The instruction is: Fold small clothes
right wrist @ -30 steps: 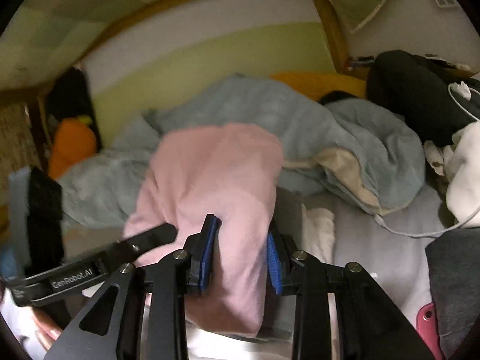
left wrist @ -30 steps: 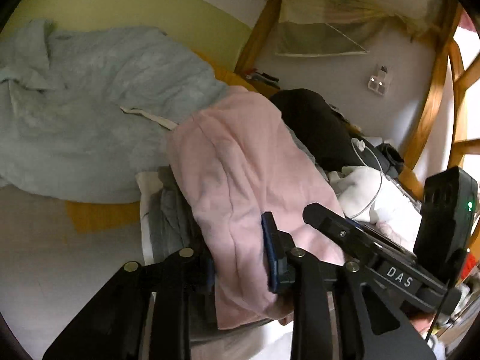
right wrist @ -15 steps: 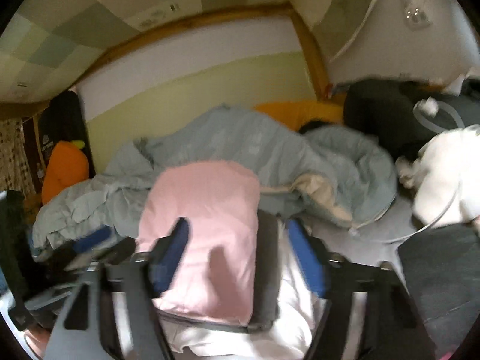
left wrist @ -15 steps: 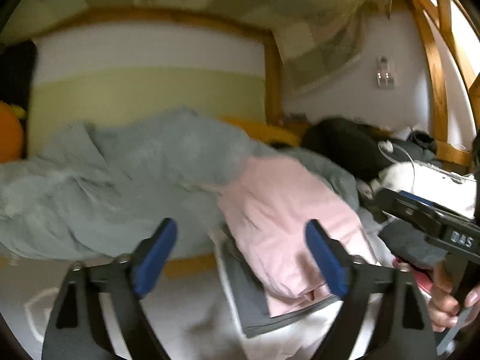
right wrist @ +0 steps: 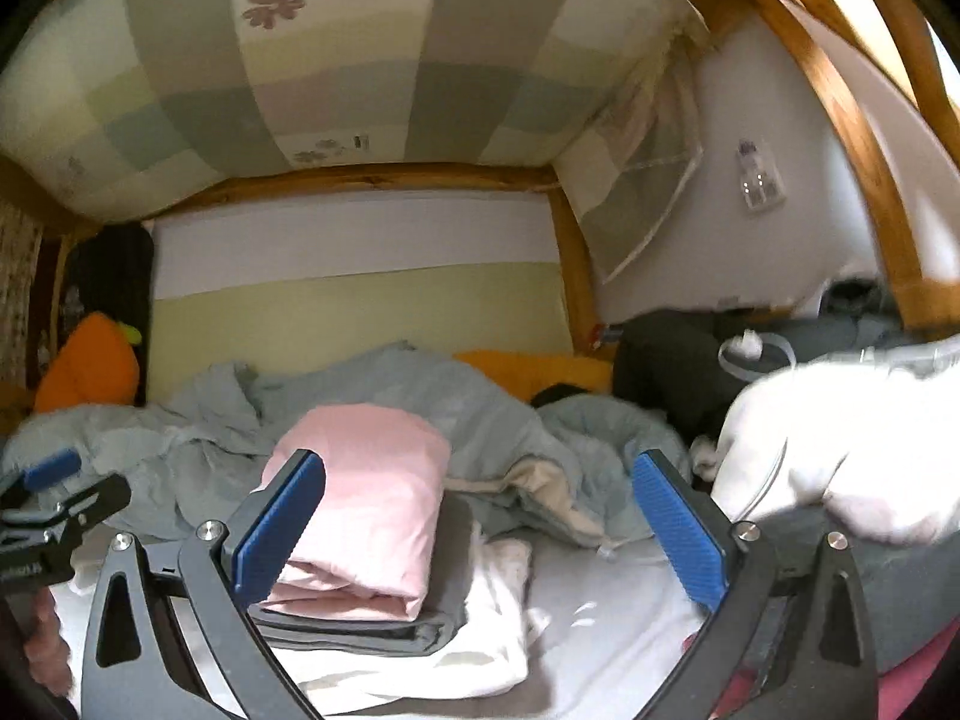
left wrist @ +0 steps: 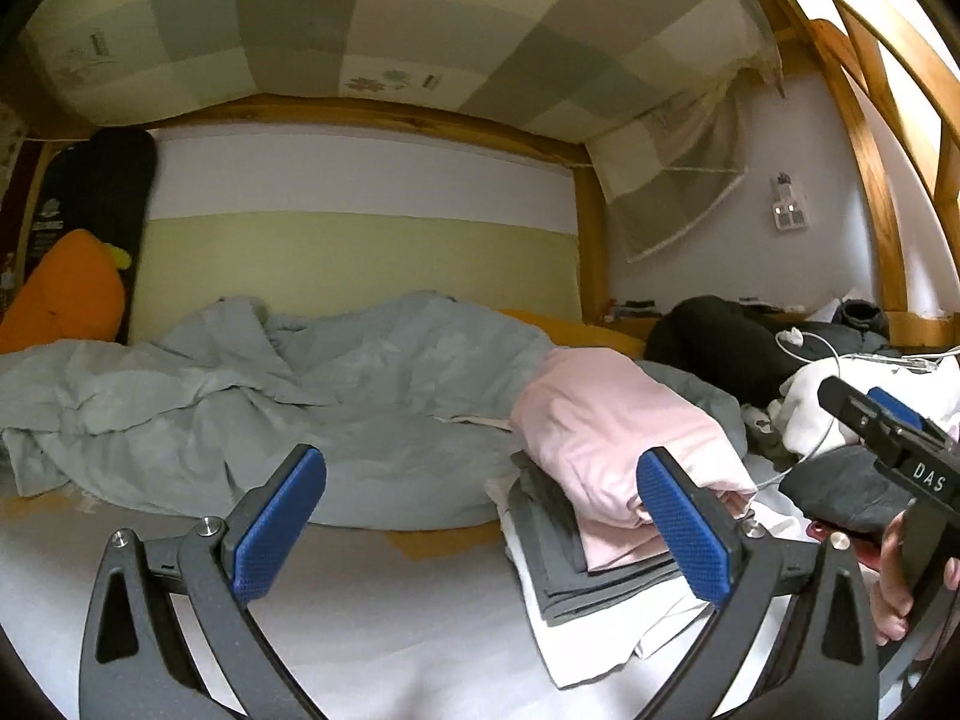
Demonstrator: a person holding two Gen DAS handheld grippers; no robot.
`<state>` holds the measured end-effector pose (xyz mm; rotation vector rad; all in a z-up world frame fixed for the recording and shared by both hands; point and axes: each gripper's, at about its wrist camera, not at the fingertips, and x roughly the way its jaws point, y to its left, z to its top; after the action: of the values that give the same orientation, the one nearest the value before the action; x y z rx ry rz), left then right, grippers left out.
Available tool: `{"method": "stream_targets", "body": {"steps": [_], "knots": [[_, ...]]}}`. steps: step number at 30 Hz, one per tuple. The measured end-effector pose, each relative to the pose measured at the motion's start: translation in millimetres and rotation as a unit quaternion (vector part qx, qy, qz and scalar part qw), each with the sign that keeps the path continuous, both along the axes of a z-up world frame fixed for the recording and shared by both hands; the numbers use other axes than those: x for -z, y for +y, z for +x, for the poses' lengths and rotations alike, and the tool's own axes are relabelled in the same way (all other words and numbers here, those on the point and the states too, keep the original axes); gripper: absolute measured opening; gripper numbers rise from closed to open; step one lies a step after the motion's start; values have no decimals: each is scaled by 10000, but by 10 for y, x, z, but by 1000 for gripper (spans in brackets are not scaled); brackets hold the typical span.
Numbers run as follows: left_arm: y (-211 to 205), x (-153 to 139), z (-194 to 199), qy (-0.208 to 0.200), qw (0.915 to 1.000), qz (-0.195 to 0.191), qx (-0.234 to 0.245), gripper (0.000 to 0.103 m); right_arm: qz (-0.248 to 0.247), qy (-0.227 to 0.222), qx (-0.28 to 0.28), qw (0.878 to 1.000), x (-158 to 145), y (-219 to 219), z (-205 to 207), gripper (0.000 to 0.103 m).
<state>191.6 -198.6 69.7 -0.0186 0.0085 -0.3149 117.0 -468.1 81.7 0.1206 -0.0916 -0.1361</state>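
Both tools have let go of the pink garment (right wrist: 366, 498) and drawn back from it, their jaws just opened. Left tool (left wrist: 480, 528) and right tool (right wrist: 480, 525) now stand wide apart and empty. Folded, it lies atop a grey garment (right wrist: 360, 630) and a white one (right wrist: 480, 654) on the bed (left wrist: 372, 618).

Bare white sheet (left wrist: 372, 618) lies open from 6 to 9 o'clock. The rumpled grey-blue duvet (left wrist: 336, 402) blocks 10 to 12 o'clock. The folded stack, pink garment (left wrist: 624, 444) on top, stands at 2 o'clock; clutter and cable (left wrist: 810, 354) fill 3 o'clock.
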Motion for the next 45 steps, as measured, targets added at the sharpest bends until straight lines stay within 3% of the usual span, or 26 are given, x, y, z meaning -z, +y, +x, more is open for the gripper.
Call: {"method": "stream_targets", "body": {"steps": [3, 6, 11, 15, 19, 27, 45], "knots": [[34, 161, -46, -40, 10000, -13, -76, 103, -332, 45, 219, 9992, 130, 71, 25, 102], [-47, 317, -19, -77, 9988, 488, 17, 103, -431, 337, 141, 9984, 230, 115, 162, 102], [-23, 327, 74, 168, 9989, 423, 64, 103, -447, 351, 203, 9982, 247, 108, 169, 102], [4, 312, 8, 22, 9993, 358, -57, 103, -504, 427, 194, 9976, 246, 117, 213, 102], [-100, 334, -16, -28, 9983, 578, 63, 103, -702, 484, 185, 9962, 247, 188, 251, 102], [-231, 338, -114, -273, 9953, 912, -148, 103, -779, 413, 324, 9956, 268, 205, 236, 102], [-128, 322, -26, -61, 9976, 652, -218, 103, -749, 487, 351, 9954, 262, 180, 248, 102]]}}
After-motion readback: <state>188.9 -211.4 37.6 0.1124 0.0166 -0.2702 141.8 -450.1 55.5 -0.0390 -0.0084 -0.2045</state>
